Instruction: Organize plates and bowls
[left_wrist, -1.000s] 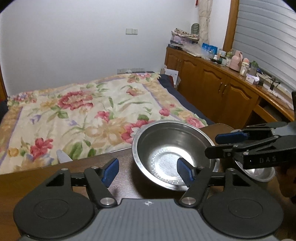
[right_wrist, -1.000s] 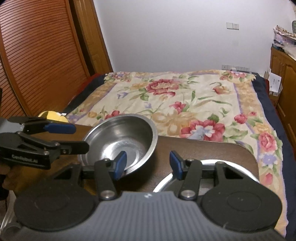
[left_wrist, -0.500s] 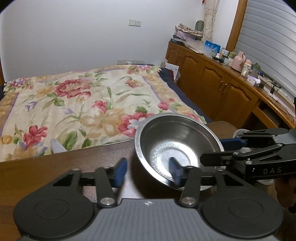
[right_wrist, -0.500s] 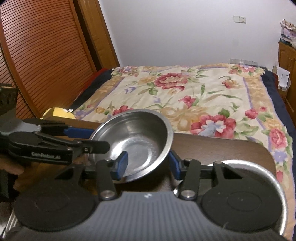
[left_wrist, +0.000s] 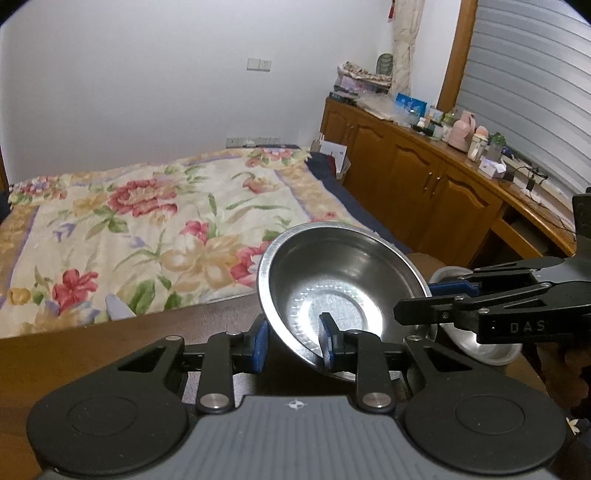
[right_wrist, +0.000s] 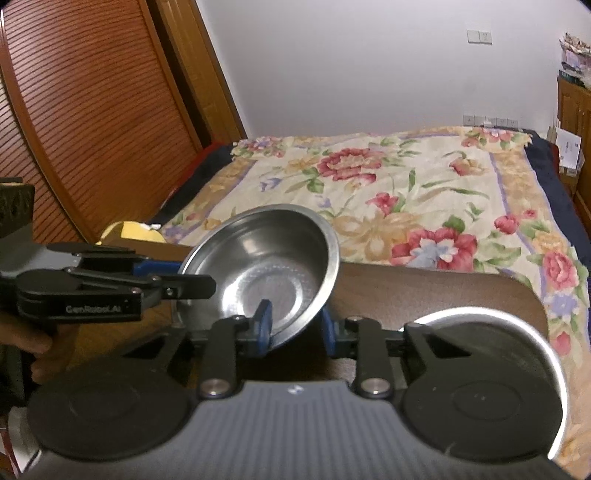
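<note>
A steel bowl (left_wrist: 343, 280) hangs tilted just above the dark wooden table (left_wrist: 110, 343). My left gripper (left_wrist: 293, 343) is closing its jaws, and the blue pads pinch the bowl's near wall, one inside and one outside. My right gripper (right_wrist: 295, 326) is also closing, its pads clamped over the opposite rim of the same bowl (right_wrist: 266, 258). Each view shows the other gripper side-on at the bowl's edge: the right gripper (left_wrist: 415, 301) and the left gripper (right_wrist: 195, 277). A second steel bowl (left_wrist: 480, 343) sits on the table behind the right gripper; its rim (right_wrist: 517, 325) shows under the right gripper.
A bed with a floral quilt (left_wrist: 147, 221) lies right beyond the table's far edge. Wooden cabinets (left_wrist: 424, 192) topped with bottles line the right wall. A slatted wooden door (right_wrist: 92, 110) and a yellow object (right_wrist: 125, 230) are at the left. A person's hand (right_wrist: 40, 339) holds the left gripper.
Both pairs of jaws have narrowed from wide apart onto the bowl's rim. The bowl has tipped up and lifted off the table between the two grippers.
</note>
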